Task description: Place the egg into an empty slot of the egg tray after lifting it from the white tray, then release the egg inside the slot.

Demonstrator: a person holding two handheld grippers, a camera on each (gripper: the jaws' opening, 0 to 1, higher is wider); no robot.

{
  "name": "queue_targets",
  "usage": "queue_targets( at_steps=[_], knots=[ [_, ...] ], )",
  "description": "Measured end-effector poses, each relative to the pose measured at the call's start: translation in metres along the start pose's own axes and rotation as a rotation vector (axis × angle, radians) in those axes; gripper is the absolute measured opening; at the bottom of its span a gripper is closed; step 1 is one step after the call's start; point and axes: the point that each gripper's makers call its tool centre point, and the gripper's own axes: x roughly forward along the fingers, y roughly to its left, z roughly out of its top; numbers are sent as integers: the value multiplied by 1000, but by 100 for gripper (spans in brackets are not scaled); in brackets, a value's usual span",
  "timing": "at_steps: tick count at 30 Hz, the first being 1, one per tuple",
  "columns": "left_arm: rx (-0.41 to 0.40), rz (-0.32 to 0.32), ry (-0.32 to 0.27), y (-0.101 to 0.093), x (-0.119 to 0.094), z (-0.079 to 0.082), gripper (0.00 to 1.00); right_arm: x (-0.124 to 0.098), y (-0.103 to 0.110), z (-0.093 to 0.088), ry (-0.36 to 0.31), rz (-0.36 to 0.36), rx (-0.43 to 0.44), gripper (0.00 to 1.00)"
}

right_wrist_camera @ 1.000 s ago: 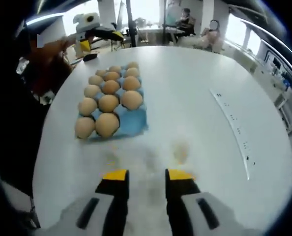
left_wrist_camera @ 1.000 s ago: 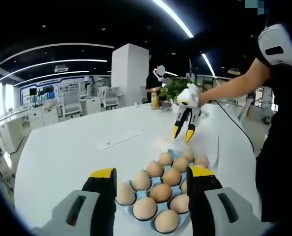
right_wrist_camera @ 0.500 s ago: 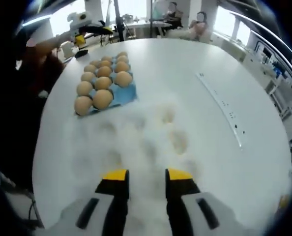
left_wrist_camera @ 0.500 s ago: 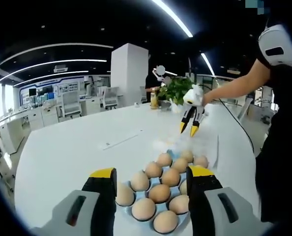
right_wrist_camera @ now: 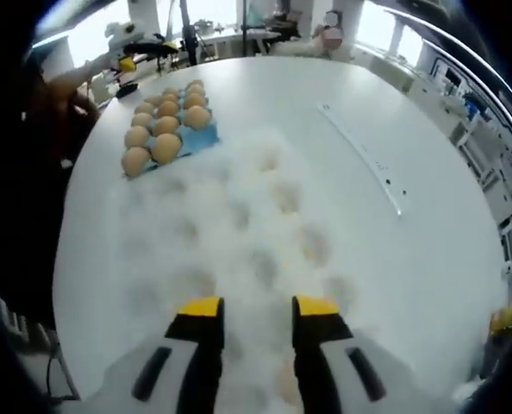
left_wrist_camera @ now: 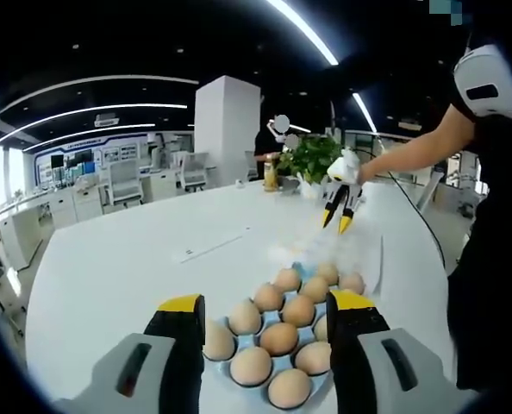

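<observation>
While the left gripper (left_wrist_camera: 260, 323) hangs just over the near end of the blue egg tray (left_wrist_camera: 301, 269) in the left gripper view, its yellow-tipped jaws stand apart with nothing between them, framing rows of brown eggs (left_wrist_camera: 279, 338). Beyond the tray, the right gripper (left_wrist_camera: 340, 216) hovers at the end of a person's outstretched arm, its jaws parted and pointing down over a pale, washed-out patch of the white table (left_wrist_camera: 127, 267). A potted plant (left_wrist_camera: 312, 157) stands behind it.

In the right gripper view, the right gripper (right_wrist_camera: 259, 310) is spread open and empty above the white tray (right_wrist_camera: 239, 233), which blurs into the tabletop; faint tan egg shapes (right_wrist_camera: 315, 247) sit in it ahead of the jaws, one slightly right of centre. The egg tray lies well beyond, up and to the left, so the right gripper is nearer the pick, I judge. Which slot is free I cannot tell. No writing is legible.
</observation>
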Motion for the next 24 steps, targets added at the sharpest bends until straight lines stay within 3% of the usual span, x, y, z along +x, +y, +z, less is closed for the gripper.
queue_targets(
  at_steps=[15, 17, 24],
  knots=[
    [0, -3, 4, -2, 0, 0, 57, -25, -21, -44, 88, -83, 18, 31],
    [-1, -4, 5, -2, 1, 0, 57, -29, -26, -52, 123, -104, -5, 31],
    [1, -7, 5, -3, 3, 0, 57, -27, -29, -57, 143, -96, -3, 30]
  ],
)
